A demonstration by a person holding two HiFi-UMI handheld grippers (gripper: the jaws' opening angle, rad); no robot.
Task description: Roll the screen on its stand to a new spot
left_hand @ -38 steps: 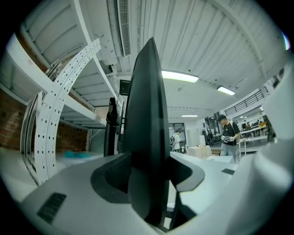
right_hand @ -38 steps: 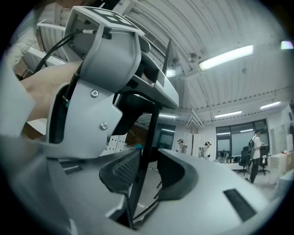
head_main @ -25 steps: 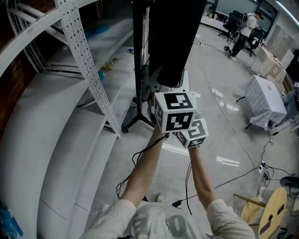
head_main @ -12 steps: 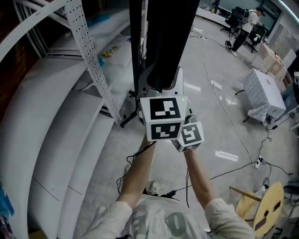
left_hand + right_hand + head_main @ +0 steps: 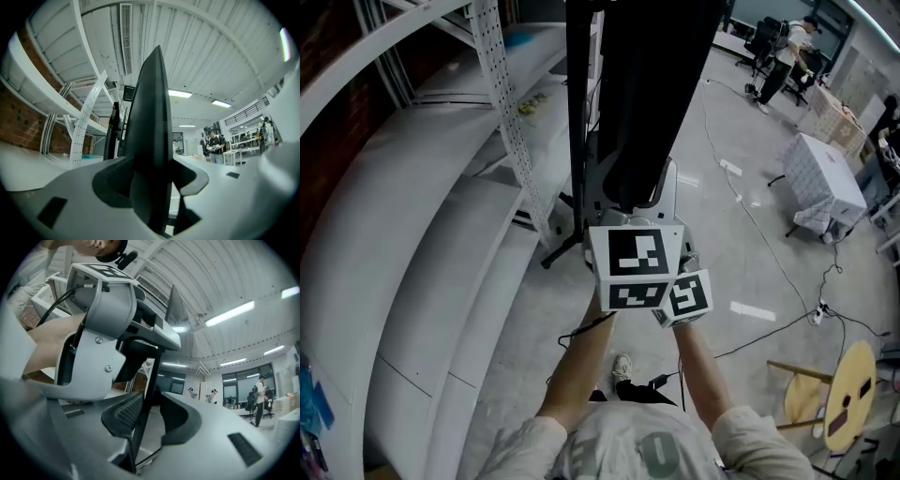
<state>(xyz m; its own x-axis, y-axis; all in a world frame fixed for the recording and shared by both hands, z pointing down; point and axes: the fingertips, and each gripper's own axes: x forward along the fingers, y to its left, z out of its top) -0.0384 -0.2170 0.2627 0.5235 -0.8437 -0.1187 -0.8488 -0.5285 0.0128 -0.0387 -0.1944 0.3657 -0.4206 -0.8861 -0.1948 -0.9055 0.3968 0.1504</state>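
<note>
The big black screen (image 5: pixel 647 84) hangs on its black stand pole (image 5: pixel 577 112) and rises straight in front of me in the head view. My left gripper (image 5: pixel 628 211) is clamped on the screen's lower edge under its marker cube (image 5: pixel 636 267). My right gripper (image 5: pixel 680 267) sits just right of it and a little lower. In the left gripper view the thick dark screen edge (image 5: pixel 147 140) fills the gap of the left gripper (image 5: pixel 150 187). In the right gripper view a thin black screen edge (image 5: pixel 149 394) runs between the pads of the right gripper (image 5: pixel 145 420), with the left gripper (image 5: pixel 103 333) close above.
White shelving with a perforated upright (image 5: pixel 511 122) runs close along the left. The stand's foot (image 5: pixel 562 253) rests on the grey floor beside it. Cables (image 5: pixel 769 337) trail on the floor at right, near a covered table (image 5: pixel 825 183) and a round wooden piece (image 5: pixel 844 403). A person (image 5: pixel 787 47) stands far back.
The screen, both grippers and I have shifted along the shelving. The perforated upright has slid right and the cubes sit lower in the head view. Both grips look unchanged.
</note>
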